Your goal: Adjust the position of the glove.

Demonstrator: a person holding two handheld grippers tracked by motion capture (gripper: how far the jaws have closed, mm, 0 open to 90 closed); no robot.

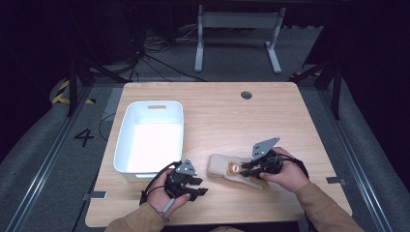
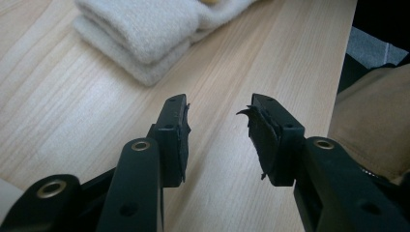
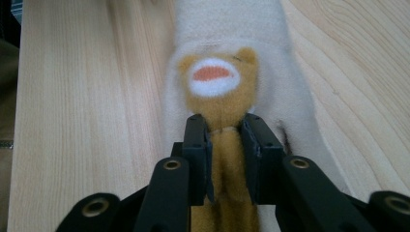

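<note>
The work surface is a wooden bench (image 1: 217, 116). A cream sock (image 1: 223, 167) lies flat near the front edge, right of centre, with a tan heel patch (image 3: 220, 87) facing up. A white bin (image 1: 151, 136) stands toward the left edge, empty by the look of it, and is probably where the sock is meant to go.

The right gripper (image 1: 247, 169) is low over the sock from the right side. In the right gripper view its jaws flank the tan patch, which is bunched between them. The pads (image 3: 199, 150) appear to touch the fabric; I judge this a light grasp on the sock rather than a firm clamp, possibly being eased off.

The left gripper (image 1: 197, 185) rests near the front edge, just in front of the bin. Its jaws stand apart, nothing between them, with bare wood beneath. It points toward the sock's near end, apparently waiting to assist.

Risk: thin fabric may slip from so shallow a pinch.
</note>
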